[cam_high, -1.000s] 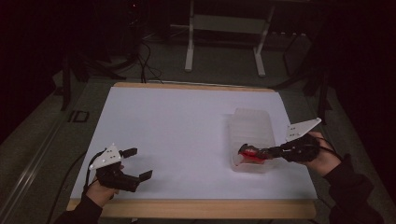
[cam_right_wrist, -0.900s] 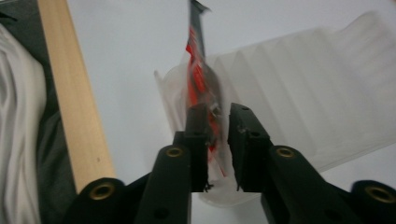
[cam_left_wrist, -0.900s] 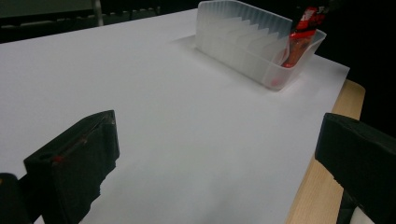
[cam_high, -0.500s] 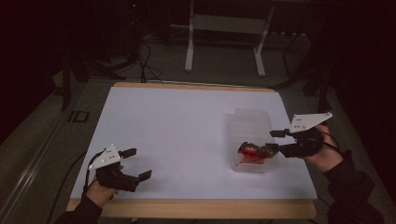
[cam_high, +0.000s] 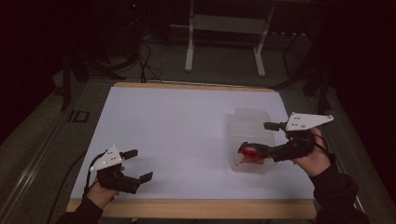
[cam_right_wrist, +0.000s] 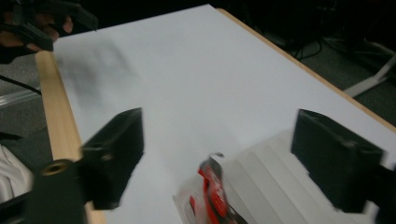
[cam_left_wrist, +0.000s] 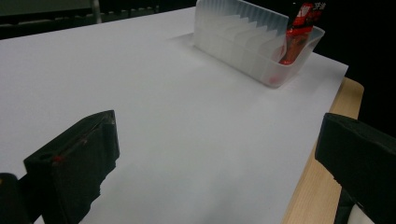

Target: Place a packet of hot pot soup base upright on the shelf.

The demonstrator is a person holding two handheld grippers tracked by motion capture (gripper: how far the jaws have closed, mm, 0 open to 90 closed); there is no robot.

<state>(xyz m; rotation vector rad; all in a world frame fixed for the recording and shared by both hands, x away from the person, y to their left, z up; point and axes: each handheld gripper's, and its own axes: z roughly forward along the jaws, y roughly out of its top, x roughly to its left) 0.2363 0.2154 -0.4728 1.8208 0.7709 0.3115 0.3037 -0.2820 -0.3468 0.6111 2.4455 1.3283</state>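
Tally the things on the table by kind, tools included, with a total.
Clear slotted bin: 1
Red packet standing in the bin: 1
Tools, left and right, both open: 2
Total: 4

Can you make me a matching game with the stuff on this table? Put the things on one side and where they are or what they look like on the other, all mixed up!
Things:
1. red packet
2. clear plastic bin
3. left gripper
4. right gripper

Descriptions:
A. see-through, with ridged slots inside
B. standing in the near end of the bin
C. open, over the bin's near end
D. open, over the table's near left corner

Pairs: 1-B, 2-A, 3-D, 4-C
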